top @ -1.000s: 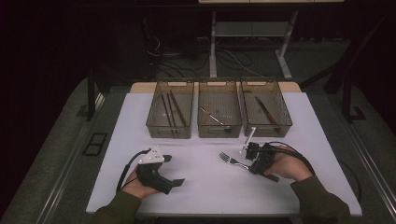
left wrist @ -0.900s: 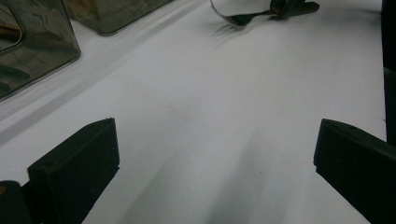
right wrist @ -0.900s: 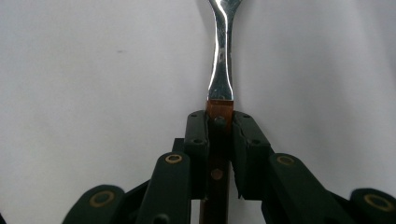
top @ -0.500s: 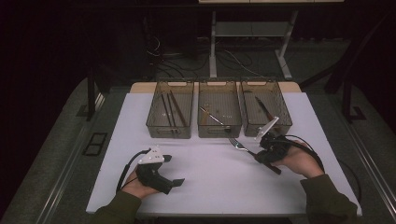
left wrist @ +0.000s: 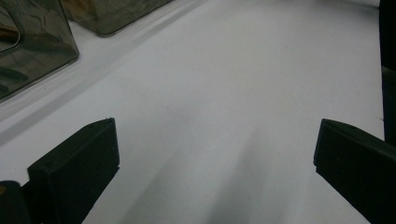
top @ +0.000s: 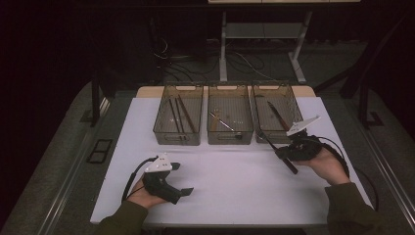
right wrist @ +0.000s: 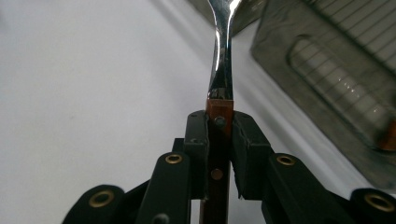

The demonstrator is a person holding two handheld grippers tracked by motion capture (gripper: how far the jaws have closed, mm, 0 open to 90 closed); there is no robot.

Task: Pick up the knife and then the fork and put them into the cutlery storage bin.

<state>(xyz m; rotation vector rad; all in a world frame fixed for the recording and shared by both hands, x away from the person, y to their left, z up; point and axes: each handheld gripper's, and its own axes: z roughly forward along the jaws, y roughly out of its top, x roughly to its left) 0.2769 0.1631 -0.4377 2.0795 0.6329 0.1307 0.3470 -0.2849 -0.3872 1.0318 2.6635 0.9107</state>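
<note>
We are holding a fork in the right gripper, whose two black jaws are pressing from both sides on the fork's brown wooden handle, just below where the shiny metal neck begins. In the right gripper view the metal part is running straight up and away from the jaws, over the white table, with the wall of a smoky clear bin lying to the right of it.

In the high view the right gripper is sitting in our right hand near the right edge of the table, just in front of the right bin. The fork is slanting through the gripper, its head pointing up toward the front wall of that bin and its handle end sticking out toward us. We cannot tell whether the head is touching the bin.

Three bins are standing side by side at the far side of the table. The left bin is holding a few long dark sticks, the middle bin a slim metal utensil lying slantwise, and the right bin a brown-handled piece.

Our left gripper is resting low over the table at the near left, well apart from the bins and from the fork. In the left gripper view the left gripper is standing with its jaws wide apart, with bare white tabletop between them and the corner of a bin at the upper left.
</note>
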